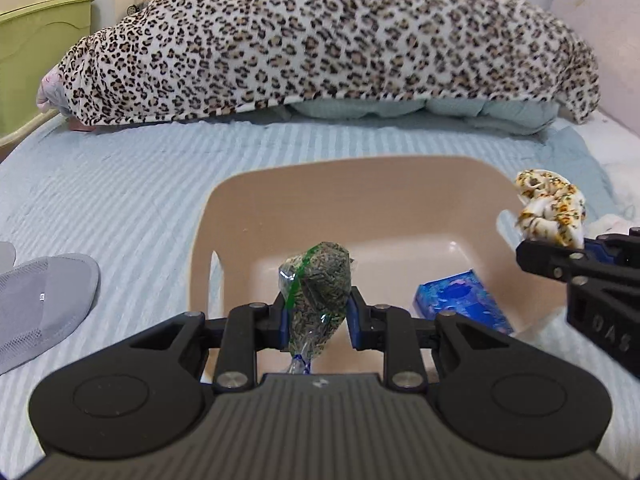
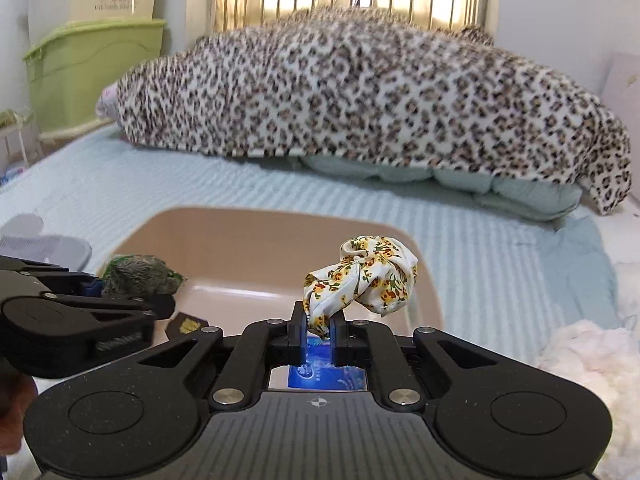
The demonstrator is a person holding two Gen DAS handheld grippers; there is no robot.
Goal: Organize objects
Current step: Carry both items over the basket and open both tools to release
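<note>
A beige plastic basin (image 1: 360,196) sits on the bed, also in the right wrist view (image 2: 240,236). My left gripper (image 1: 318,312) is shut on a clear sachet of dried green-grey herbs (image 1: 320,280) and holds it over the basin's near side. The sachet also shows at the left of the right wrist view (image 2: 140,274). My right gripper (image 2: 319,334) is shut on a bunched floral cloth (image 2: 364,280), held above the basin's right rim; the cloth also shows in the left wrist view (image 1: 548,208). A blue packet (image 1: 460,298) lies inside the basin, under the right gripper (image 2: 320,376).
A leopard-print blanket (image 1: 320,40) is heaped across the back of the bed over pale green bedding (image 1: 400,110). A grey slipper (image 1: 36,304) lies at the left. A fluffy white item (image 2: 588,360) lies at the right. A green storage box (image 2: 92,68) stands beside the bed.
</note>
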